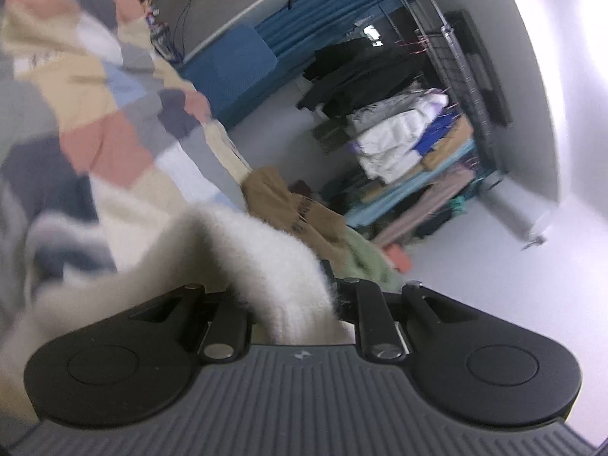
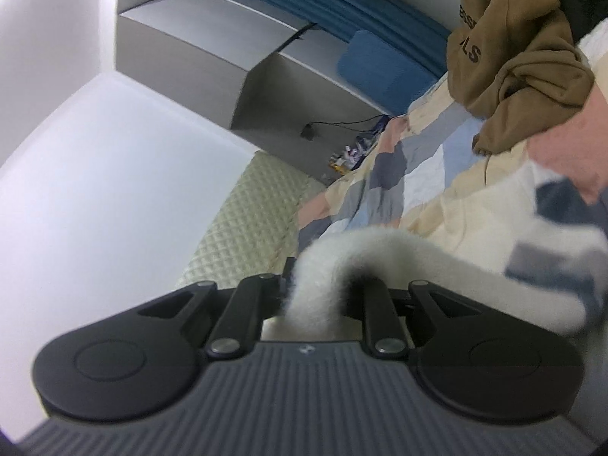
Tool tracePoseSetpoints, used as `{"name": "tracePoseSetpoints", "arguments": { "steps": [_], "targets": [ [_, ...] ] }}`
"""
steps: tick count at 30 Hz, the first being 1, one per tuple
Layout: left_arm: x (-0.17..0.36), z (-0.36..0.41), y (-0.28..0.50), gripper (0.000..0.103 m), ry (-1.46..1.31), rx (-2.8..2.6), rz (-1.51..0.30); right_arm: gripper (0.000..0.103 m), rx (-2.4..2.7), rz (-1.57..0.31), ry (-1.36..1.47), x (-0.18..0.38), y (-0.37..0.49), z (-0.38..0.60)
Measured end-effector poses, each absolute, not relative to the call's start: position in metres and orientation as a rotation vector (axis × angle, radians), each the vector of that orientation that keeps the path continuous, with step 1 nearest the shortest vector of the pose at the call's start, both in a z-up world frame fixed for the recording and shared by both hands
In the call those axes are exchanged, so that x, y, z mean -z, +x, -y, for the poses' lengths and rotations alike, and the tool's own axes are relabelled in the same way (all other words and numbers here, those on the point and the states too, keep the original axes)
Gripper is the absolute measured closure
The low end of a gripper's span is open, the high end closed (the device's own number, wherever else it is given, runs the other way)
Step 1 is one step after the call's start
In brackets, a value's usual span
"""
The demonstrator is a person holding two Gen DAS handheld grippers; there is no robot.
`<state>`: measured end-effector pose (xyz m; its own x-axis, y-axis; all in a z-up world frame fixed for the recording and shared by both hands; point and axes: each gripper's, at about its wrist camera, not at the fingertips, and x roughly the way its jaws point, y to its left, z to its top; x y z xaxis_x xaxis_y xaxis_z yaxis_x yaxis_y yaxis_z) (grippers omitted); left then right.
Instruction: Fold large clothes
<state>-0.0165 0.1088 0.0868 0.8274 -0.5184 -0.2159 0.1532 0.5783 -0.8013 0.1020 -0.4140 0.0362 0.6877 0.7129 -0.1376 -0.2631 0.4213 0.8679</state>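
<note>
Left wrist view, left to right: patchwork bedspread in cream, pink, grey and blue covering the bed; left gripper pinching a fold of the fluffy white garment, which drapes up over its fingers; tan hoodie and green fleece item heaped at the bed edge; blue mat leaning by the wall; wire rack stacked with folded clothes on a pale floor. Right wrist view, left to right: white wall, grey cabinet, quilted cream mattress edge, right gripper clamped on another fold of the same garment, which trails off rightward over the bedspread, the tan hoodie lying upper right.
</note>
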Motion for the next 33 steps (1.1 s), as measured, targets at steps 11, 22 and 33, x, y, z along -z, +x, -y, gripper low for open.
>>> {"name": "tracePoseSetpoints", "arguments": {
  "steps": [11,22,33],
  "targets": [
    [-0.043,-0.111,0.180,0.084,-0.733,0.268,-0.533,0.084,-0.481,-0.618,0.910,0.003,0.263,0.372],
    [0.065,-0.117,0.289,0.082,-0.670,0.222,-0.657,0.083,-0.377,-0.706,0.874,0.097,0.338,0.356],
    [0.129,-0.120,0.333,0.082,-0.689,0.178,-0.735,0.084,-0.309,-0.768,0.815,0.133,0.366,0.337]
  ]
}}
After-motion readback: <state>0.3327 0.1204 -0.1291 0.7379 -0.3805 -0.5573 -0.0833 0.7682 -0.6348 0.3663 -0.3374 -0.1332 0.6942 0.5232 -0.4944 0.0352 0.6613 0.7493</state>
